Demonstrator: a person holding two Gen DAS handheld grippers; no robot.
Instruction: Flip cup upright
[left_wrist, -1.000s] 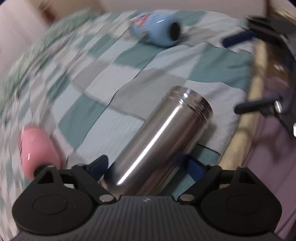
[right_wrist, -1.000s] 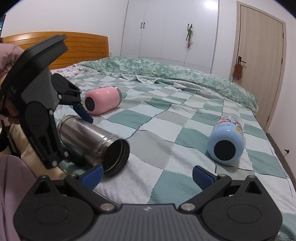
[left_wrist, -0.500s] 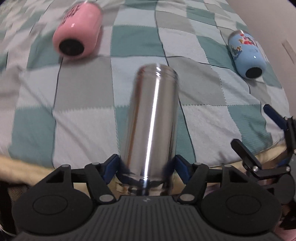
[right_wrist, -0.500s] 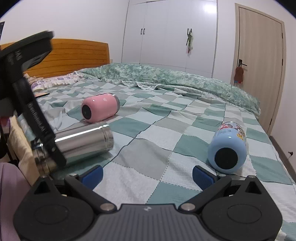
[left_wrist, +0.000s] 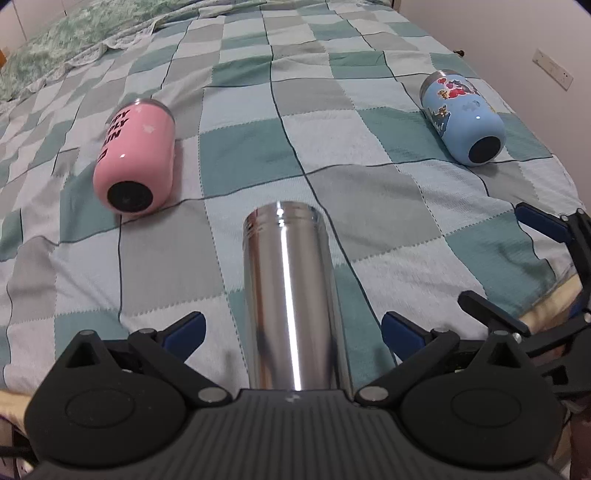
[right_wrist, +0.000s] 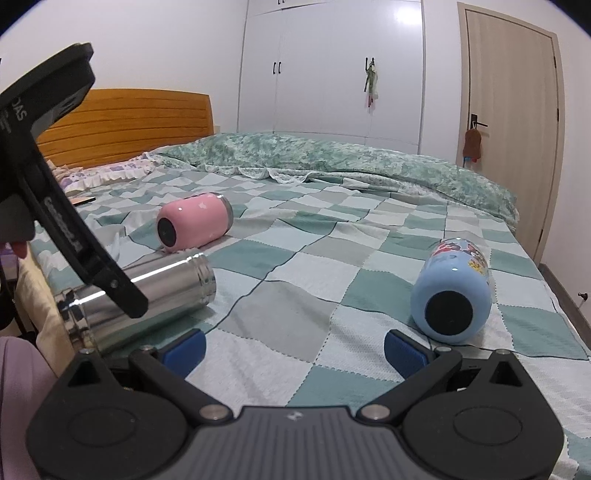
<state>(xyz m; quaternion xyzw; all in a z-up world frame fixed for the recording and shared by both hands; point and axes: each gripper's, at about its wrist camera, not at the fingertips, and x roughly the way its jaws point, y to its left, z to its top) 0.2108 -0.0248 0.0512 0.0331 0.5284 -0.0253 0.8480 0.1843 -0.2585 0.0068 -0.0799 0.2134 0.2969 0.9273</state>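
Looking along the left gripper (left_wrist: 293, 332) at a steel cup (left_wrist: 291, 295), a smooth mirror-bright cylinder with a ridged band at its far rim, lying on its side on the checked quilt (left_wrist: 240, 155) close to the near edge of the bed and pointing away from the camera. Showing blue ribbed pads (left_wrist: 184, 328) spread wide, with a strip of quilt visible on each side of the cup, so releasing rather than gripping; half a second ago, pressing those same pads against the metal. Having turned since a second ago, when lying slantwise with its open mouth towards the right camera. Noting a glossy pink cup (left_wrist: 136, 155) on its side further off to the left, black base towards the lens, carrying black lettering only partly readable as "PPY", "PPLY", "AIN". Noting a glossy blue cup (left_wrist: 461, 118) on its side well apart to the right, printed with cartoon figures and red hearts, steel rim at its far end. Finding the right gripper (right_wrist: 295, 354) low over the woven teal, grey and white squares, fingers parted and holding nothing, just as in the earlier frames. Catching white letters on the left gripper's black body in the right wrist view, too foreshortened to read.
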